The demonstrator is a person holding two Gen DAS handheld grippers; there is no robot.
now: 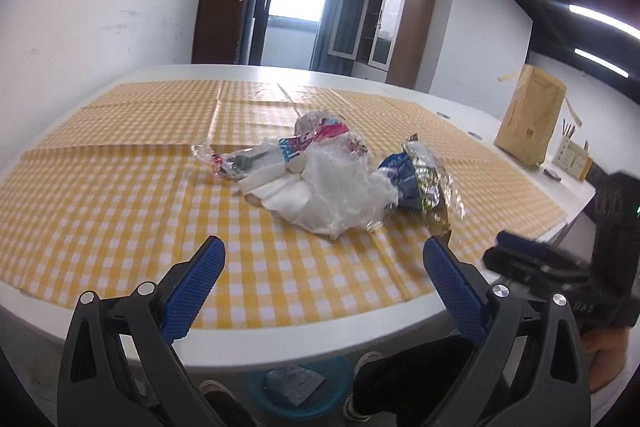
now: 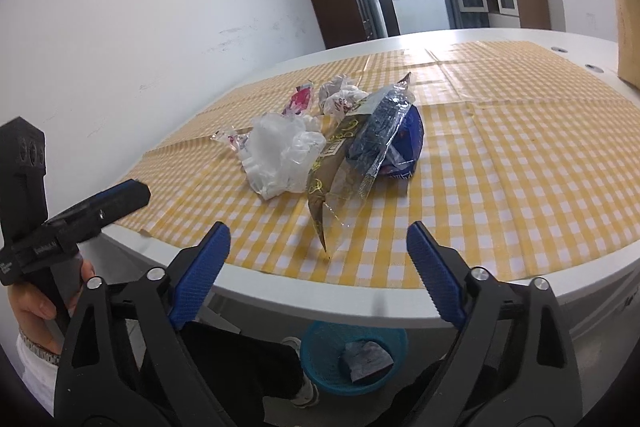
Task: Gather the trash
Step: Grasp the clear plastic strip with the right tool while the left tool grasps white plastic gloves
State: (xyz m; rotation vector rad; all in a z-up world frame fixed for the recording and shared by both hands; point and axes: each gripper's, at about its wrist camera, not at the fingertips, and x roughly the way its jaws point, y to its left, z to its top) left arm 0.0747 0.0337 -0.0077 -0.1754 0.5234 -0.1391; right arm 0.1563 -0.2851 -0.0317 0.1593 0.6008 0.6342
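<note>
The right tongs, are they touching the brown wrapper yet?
Apart. The right wrist view shows the open right tongs short of the brown wrapper, with checked cloth visible between both fingertips and its tip.

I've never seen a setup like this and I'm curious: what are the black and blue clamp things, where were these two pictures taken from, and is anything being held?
No robot: a person holds one gripper per hand, each with a forward-looking camera. The left gripper and right gripper are both open and hold nothing. On the yellow checked tablecloth lies a trash pile: crumpled clear plastic, a brown and gold wrapper, a blue wrapper. Below the table edge stands a blue basket with something already in it.
</note>
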